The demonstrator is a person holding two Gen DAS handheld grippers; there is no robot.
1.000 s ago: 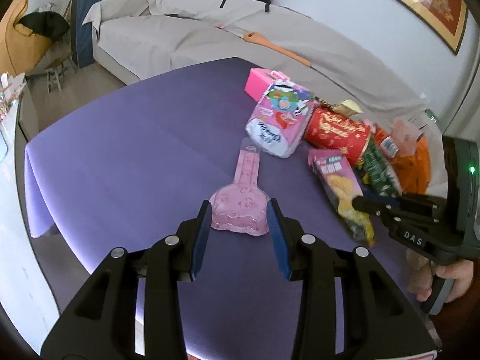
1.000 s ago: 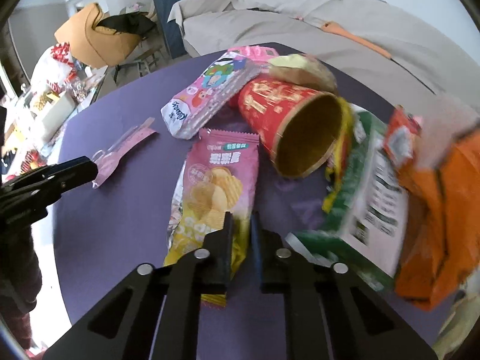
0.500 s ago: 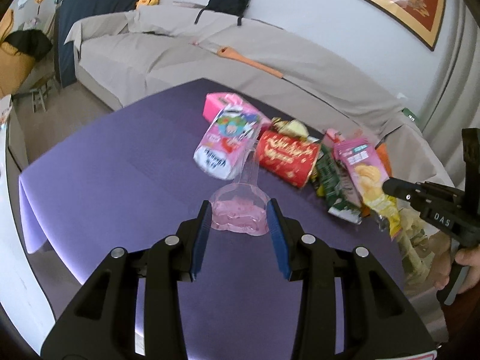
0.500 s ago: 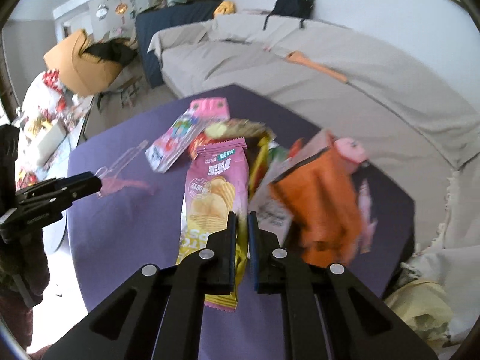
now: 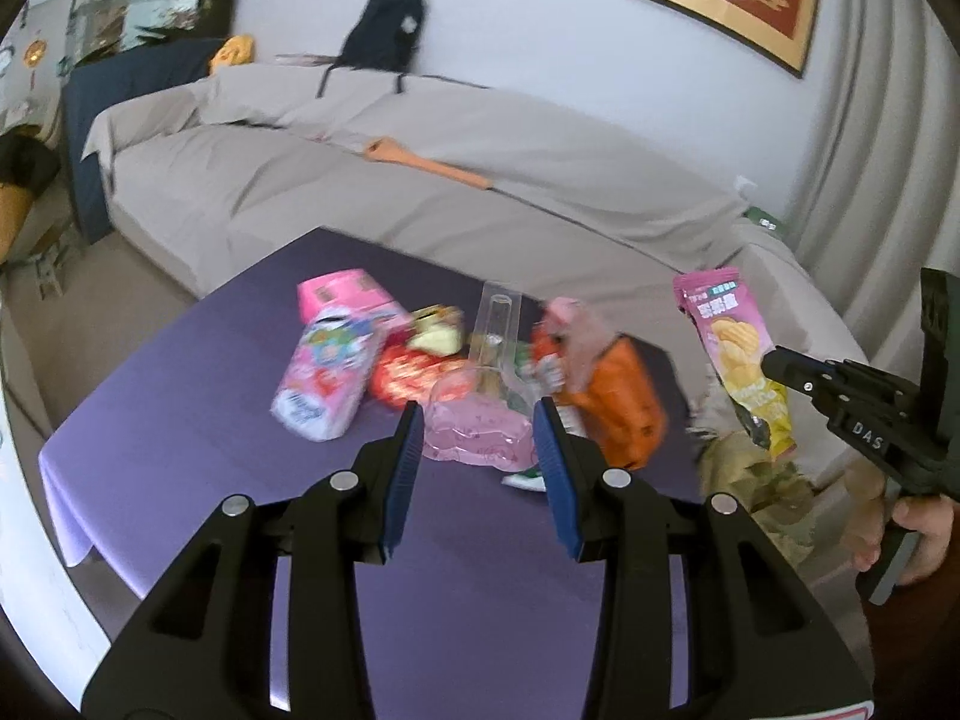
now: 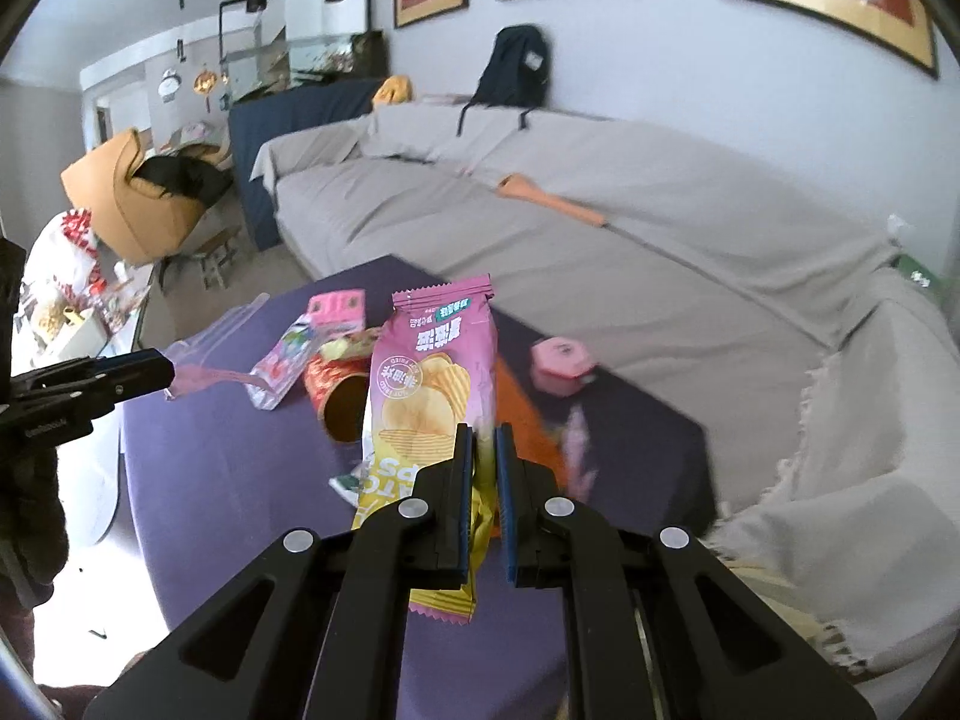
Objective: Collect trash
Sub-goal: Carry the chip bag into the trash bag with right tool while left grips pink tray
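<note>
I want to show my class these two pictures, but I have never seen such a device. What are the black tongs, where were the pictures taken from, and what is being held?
A person holds a hand-operated two-finger gripper in each hand; no robot is involved. A camera on each gripper looks along its fingers, giving one picture per hand. The left gripper clamps a clear pink plastic package. The right gripper pinches a pink chip bag, lifted off the purple table. On the table lie a pink snack pack, a red paper cup, an orange bag and a pink box.
</note>
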